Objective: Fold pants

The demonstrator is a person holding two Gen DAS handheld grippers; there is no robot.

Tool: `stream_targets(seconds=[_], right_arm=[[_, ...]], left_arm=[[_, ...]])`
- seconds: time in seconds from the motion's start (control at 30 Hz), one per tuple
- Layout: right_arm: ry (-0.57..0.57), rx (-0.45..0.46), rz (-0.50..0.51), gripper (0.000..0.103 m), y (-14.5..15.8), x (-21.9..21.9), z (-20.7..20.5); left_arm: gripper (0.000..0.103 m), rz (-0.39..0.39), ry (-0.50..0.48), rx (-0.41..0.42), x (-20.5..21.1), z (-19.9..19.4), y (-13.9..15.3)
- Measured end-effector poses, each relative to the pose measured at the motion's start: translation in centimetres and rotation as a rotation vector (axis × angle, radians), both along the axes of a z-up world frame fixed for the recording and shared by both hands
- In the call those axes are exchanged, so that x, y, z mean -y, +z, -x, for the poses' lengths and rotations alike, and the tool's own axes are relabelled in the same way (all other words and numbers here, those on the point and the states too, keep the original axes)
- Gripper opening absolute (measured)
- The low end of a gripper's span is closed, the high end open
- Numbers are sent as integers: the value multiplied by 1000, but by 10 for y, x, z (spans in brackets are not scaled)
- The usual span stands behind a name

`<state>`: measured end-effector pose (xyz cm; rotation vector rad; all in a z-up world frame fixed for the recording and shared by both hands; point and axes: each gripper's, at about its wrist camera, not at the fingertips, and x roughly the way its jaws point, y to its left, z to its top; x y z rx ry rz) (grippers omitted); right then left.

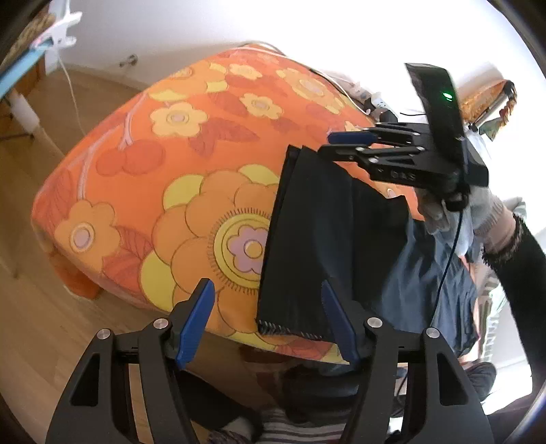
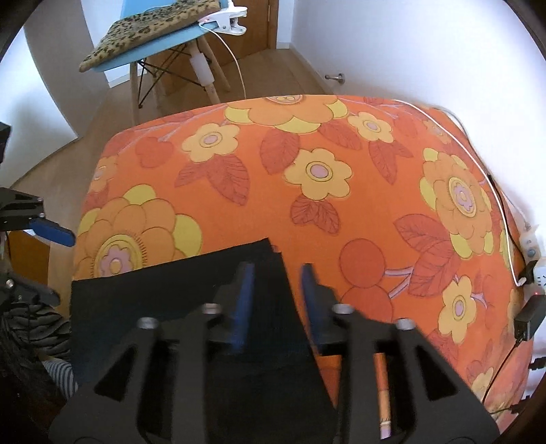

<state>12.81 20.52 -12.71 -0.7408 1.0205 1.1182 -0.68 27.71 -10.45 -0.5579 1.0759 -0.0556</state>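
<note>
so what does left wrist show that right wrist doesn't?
Only left wrist: the whole right gripper at the far corner of the dark pants, the gloved hand holding it, a black sleeve, and the hem stitching at the near edge.
Only right wrist: the blue chair with its leopard cushion, the power strip at the bed's right edge, and an orange pen-like object under the fingers.
Both: the pants, the orange floral bedspread, the white clip with its cable, wood floor.
</note>
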Motion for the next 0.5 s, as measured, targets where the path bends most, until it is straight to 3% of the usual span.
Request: stream_targets(seconds=[0.13, 0.27, 0.4, 0.5], right_arm=[[-1, -35, -45, 35, 16, 14, 31], [109, -71, -86, 35, 26, 31, 108], [192, -54, -49, 35, 8, 29, 165], [201, -12, -3, 35, -9, 24, 183]], left_arm=[[63, -4, 20, 2, -3, 1, 2], [63, 10, 50, 4, -13, 5, 0], [63, 49, 67, -4, -20, 10, -5], [63, 79, 88, -1, -25, 13, -5]])
